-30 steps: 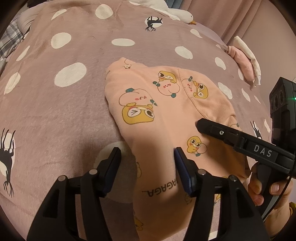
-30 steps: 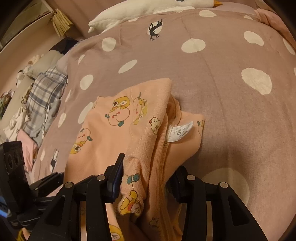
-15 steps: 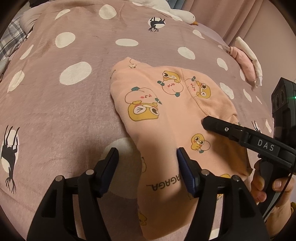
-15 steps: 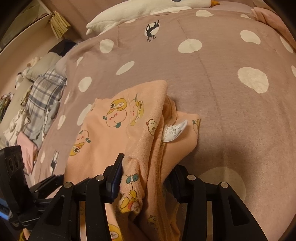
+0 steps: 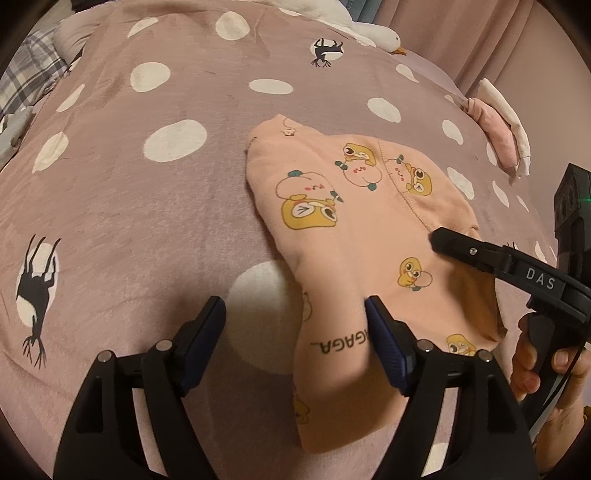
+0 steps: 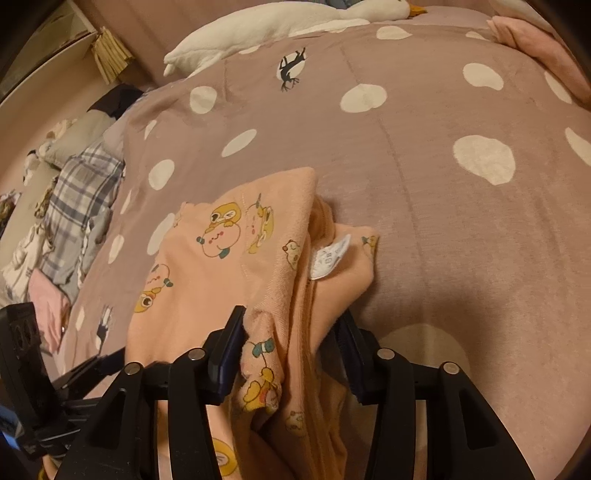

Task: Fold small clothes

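A peach garment (image 5: pixel 369 229) printed with cartoon ducks lies part-folded on the dotted mauve blanket (image 5: pixel 147 221). My left gripper (image 5: pixel 295 321) hovers over its narrow near end, which carries black lettering. Its jaws are opening: the cloth lies by the right finger, while the left finger stands over bare blanket. My right gripper (image 6: pixel 291 332) has a raised bunch of the garment (image 6: pixel 229 280) filling the gap between its pads, and its jaws are opening slightly. A white label (image 6: pixel 328 258) pokes out of the fold. In the left wrist view, one finger of the right gripper (image 5: pixel 461 247) lies over the garment's right side.
A white goose plush (image 6: pixel 277 33) lies at the far edge of the bed. Folded pink and white cloths (image 5: pixel 498 133) sit at the right edge. Plaid clothing (image 6: pixel 81 192) is piled off the left side. A hand (image 5: pixel 535 369) holds the right gripper's handle.
The left gripper's jaws have spread wider, and its left finger now stands clear of the cloth. The right gripper still has the bunched cloth between its pads; both hands have barely moved.
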Motion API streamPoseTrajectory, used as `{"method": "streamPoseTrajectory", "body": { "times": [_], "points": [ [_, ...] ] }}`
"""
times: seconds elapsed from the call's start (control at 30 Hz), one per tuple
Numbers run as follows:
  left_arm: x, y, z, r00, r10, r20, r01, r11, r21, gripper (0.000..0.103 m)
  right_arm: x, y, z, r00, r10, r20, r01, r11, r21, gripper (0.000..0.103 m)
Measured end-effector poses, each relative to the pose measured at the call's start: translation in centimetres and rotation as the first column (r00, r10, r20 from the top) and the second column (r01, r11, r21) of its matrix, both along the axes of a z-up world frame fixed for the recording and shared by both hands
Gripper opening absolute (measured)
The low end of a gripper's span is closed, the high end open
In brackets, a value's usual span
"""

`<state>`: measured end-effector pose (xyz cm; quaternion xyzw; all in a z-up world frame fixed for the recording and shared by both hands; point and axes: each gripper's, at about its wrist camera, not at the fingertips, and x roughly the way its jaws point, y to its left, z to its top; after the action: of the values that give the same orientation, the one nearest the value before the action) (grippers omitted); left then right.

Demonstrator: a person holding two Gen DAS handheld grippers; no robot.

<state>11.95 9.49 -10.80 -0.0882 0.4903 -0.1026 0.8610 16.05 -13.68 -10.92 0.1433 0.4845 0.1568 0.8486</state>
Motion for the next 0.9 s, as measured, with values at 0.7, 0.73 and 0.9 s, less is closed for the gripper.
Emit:
{"method": "streamPoseTrajectory", "body": {
  "times": [0.7, 0.73, 0.9],
  "points": [
    [-4.8, 2.4, 0.7, 0.993, 0.113, -0.017, -0.112, 0.993, 0.044, 0.091, -5.3, -0.9, 2.2, 0.997, -0.017, 0.074, 0.027, 0.989, -0.145, 0.058],
    [-5.1, 2.4, 1.0, 0.993, 0.116, 0.001, -0.115, 0.992, 0.040, 0.091, -5.4, -0.9, 2.1, 0.997, -0.022, 0.074, 0.033, 0.988, -0.148, 0.058],
    [-6.2, 1.6, 3.7, 0.985, 0.087, 0.147, -0.090, 0.996, 0.014, 0.091, -7.0, -1.4, 3.5, 0.985, -0.006, 0.171, 0.021, 0.996, -0.084, 0.058]
  ]
}}
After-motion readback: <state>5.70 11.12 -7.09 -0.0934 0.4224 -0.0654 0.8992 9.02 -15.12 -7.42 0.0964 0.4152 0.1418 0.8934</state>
